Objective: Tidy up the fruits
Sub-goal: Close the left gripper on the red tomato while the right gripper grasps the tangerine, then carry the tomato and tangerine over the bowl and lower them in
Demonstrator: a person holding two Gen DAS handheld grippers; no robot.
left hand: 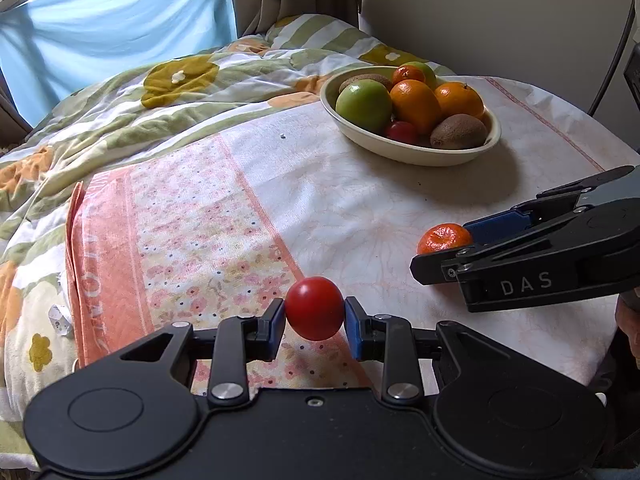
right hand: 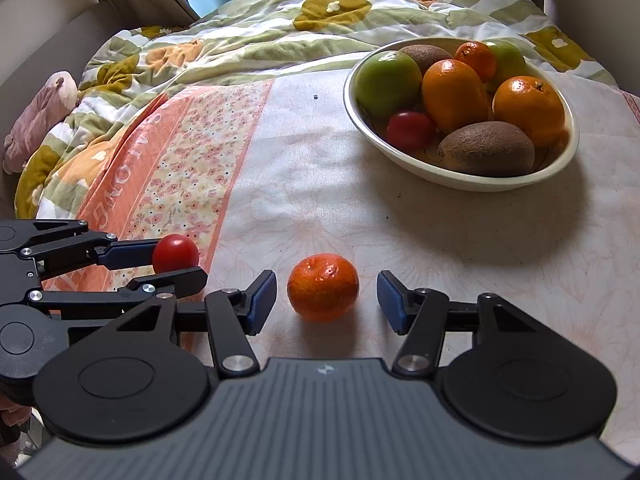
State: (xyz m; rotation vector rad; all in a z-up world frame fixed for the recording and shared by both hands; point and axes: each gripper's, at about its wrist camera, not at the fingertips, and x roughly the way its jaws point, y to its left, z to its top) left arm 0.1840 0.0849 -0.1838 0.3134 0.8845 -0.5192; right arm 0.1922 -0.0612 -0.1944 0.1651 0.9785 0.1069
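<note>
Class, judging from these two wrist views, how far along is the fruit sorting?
Done: the bowl already holds apples, oranges, kiwis and a tomato. In hand: the left gripper is shut on a red tomato. Left: the mandarin sits on the tablecloth between the open fingers of the right gripper, not yet grasped.

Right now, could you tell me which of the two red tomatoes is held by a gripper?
The tomato clamped between the left gripper fingers, low over the tablecloth; the other tomato lies in the bowl.

Soft window daylight, fisheye-bent edges
</note>
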